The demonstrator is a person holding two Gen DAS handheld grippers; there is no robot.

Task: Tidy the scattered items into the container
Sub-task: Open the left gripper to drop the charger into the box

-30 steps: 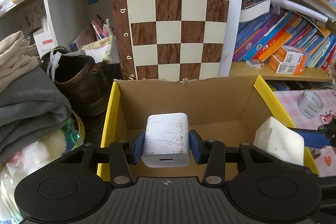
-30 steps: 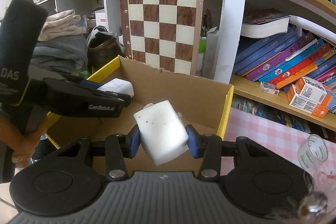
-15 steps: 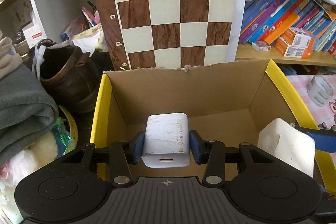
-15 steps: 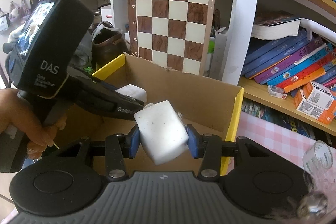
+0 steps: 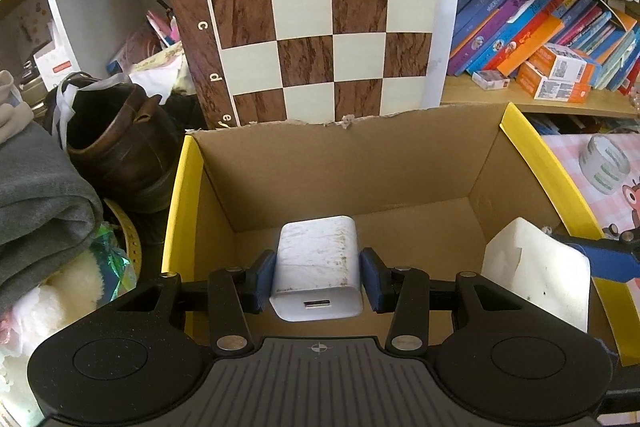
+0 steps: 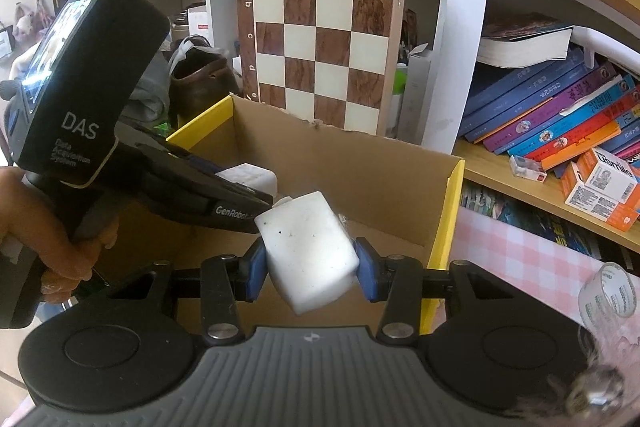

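My left gripper (image 5: 317, 277) is shut on a white USB charger (image 5: 316, 267), held over the open cardboard box (image 5: 344, 167) with yellow rim flaps. My right gripper (image 6: 308, 269) is shut on a second white charger block (image 6: 306, 251), tilted, held over the box's near right part (image 6: 400, 179). That second block also shows in the left wrist view (image 5: 536, 271) at the box's right wall. The left gripper body (image 6: 92, 95) and the hand holding it fill the left of the right wrist view, with its charger (image 6: 250, 177) peeking out.
A chessboard (image 5: 320, 11) stands upright behind the box. A brown shoe (image 5: 116, 143) and folded grey cloth (image 5: 36, 187) lie to the left. Books (image 6: 560, 123) fill the shelf on the right. A roll of clear tape (image 6: 608, 295) sits on the pink checked cloth (image 6: 512, 247).
Both grippers have moved forward and lower over the box, each still holding its charger. The left gripper body has come further into the right wrist view.
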